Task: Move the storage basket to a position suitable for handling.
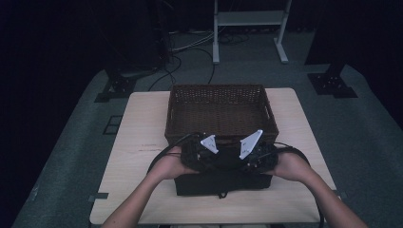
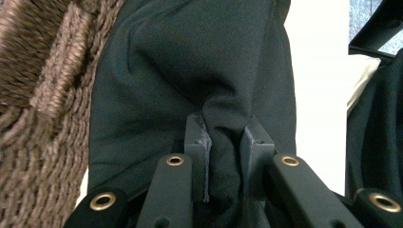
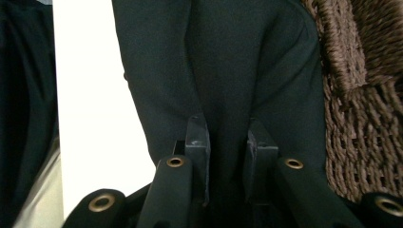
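Table (image 1: 142,142): light wood top with rounded corners, standing on grey floor in a dark room.

Basket (image 1: 219,111): brown woven wicker, rectangular, open top, sitting on the far half of the table. Its coarse weave also shows at the left edge of the left gripper view (image 2: 43,118) and at the right edge of the right gripper view (image 3: 361,109).

Dark garment (image 1: 223,183): black or very dark green-grey cloth, matte, soft and fairly thick, with no print visible. In the high view it sits as a folded, roughly rectangular bundle on the near half of the table, just in front of the basket's near wall. Its upper part is gathered between the two grippers; the lower part lies on or just above the table, and I cannot tell which. Close up, the cloth (image 2: 199,71) hangs in smooth broad folds that pinch into a narrow ridge at the jaws; a stitched seam edge runs along one pad. The same drape appears in the right gripper view (image 3: 228,71).

Left gripper (image 2: 224,147): jaws clamped on a fold of the garment, cloth pressed between both pads.

Right gripper (image 3: 227,142): likewise clamped on a fold of the garment.

The hands hold the two grippers side by side, close together, above the bundle's near-basket edge.
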`<state>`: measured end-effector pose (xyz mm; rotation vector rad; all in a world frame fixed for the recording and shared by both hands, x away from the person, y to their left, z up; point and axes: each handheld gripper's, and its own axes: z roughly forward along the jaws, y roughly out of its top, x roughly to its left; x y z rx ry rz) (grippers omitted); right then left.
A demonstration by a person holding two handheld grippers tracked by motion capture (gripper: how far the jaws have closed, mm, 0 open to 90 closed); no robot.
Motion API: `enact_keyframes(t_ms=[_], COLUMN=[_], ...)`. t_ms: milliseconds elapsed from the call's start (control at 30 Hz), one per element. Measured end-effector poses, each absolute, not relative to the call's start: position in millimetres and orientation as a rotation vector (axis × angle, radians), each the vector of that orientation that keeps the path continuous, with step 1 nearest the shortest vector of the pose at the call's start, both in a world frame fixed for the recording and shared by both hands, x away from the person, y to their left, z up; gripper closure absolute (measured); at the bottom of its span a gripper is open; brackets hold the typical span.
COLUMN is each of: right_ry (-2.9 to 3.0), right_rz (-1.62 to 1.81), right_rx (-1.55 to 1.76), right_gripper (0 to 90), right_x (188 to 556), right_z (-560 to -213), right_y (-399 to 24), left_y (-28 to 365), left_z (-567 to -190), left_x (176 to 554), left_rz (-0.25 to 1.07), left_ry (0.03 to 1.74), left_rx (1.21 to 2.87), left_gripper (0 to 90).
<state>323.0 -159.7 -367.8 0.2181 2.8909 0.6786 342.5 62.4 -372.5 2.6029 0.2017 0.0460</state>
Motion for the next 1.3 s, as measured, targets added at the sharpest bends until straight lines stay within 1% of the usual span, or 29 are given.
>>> enact_keyframes(t_ms=[633, 1300], right_ry=[2.857, 2.856], right_rz=[0.701, 0.718], right_rx=[0.187, 0.173], right_gripper=[74.8, 74.8], right_x=[325, 332], right_z=[-328, -299], right_y=[-161, -157], left_y=[63, 69], left_z=[-332, -303], left_x=[345, 349], left_rz=[0.088, 0.118], left_ry=[0.185, 0.169], left_rx=[2.601, 2.597], left_gripper=[76.1, 76.1])
